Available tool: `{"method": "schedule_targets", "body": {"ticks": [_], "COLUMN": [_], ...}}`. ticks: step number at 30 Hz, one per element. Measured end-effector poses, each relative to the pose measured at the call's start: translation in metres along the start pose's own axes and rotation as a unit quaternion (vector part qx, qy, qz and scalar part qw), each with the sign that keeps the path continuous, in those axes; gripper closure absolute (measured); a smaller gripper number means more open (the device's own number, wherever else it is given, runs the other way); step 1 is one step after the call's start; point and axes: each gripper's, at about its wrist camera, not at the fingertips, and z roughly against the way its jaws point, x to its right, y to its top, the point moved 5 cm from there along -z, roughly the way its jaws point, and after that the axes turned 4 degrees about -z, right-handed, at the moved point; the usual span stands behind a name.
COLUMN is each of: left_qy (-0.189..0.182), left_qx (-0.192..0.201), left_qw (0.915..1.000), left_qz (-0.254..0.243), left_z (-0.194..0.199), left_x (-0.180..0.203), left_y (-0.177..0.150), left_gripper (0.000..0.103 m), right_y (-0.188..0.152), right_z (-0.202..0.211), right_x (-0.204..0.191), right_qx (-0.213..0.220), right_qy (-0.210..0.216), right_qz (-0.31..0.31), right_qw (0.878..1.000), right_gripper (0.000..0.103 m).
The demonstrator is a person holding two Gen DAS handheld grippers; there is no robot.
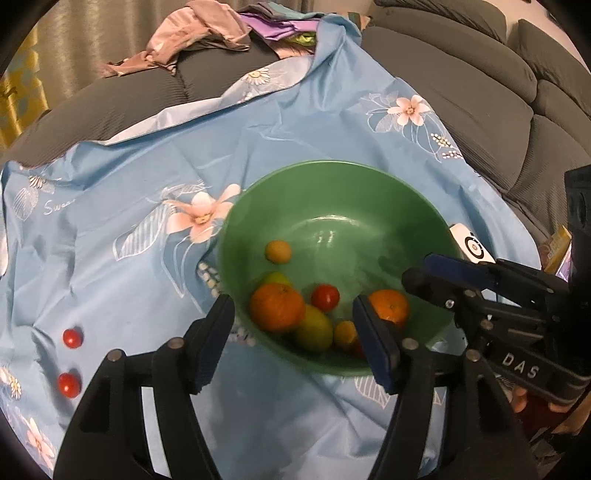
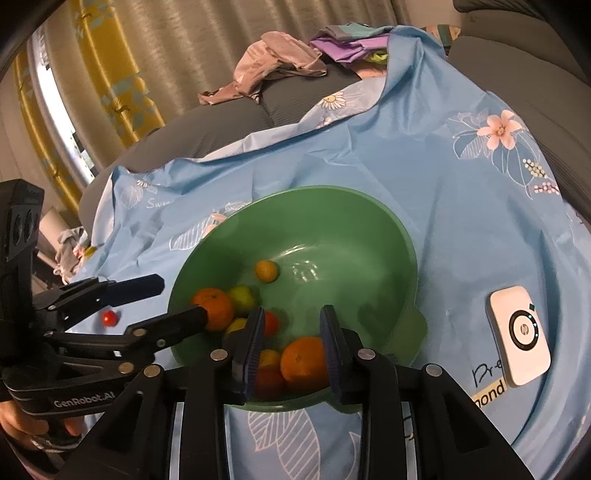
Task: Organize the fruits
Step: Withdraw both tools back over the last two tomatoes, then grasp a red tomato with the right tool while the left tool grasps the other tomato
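Observation:
A green bowl sits on a blue floral cloth. It holds two oranges, a green pear, a red tomato, small yellow fruits and more. Two red tomatoes lie on the cloth at the left. My left gripper is open and empty over the bowl's near rim. My right gripper is open above the bowl's near side, with an orange below between its fingers; it also shows in the left wrist view.
A white HP device lies on the cloth right of the bowl. The cloth covers a grey sofa. A pile of clothes lies at the back. Curtains hang behind.

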Motion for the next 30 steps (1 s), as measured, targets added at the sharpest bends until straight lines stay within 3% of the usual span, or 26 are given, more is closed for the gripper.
{"method": "schedule_targets", "body": {"ticks": [10,20,30], "left_qy": [0.045,0.100,0.094], "left_qx": [0.010,0.018,-0.001], "left_qw": [0.9970,0.9795,0.9795], "left_qz": [0.063,0.174,0.178], "left_z": [0.037,0.082,0.050], "left_x": [-0.057,-0.158,-0.197], "left_y": [-0.044,-0.122,-0.125], "left_gripper": [0.034,0.035,0.038], "right_y": [-0.002,-0.025,-0.036], "right_z": [0.009,-0.019,-0.054], "right_x": [-0.035,-0.122,-0.185], "right_qx": [0.003,-0.045,-0.088], "right_qy": [0.026,0.110,0.146], "right_qz": [0.035,0.116,0.162], "right_qw": [0.999,0.986,0.972], "right_gripper": [0.072,0.068,0.068]}}
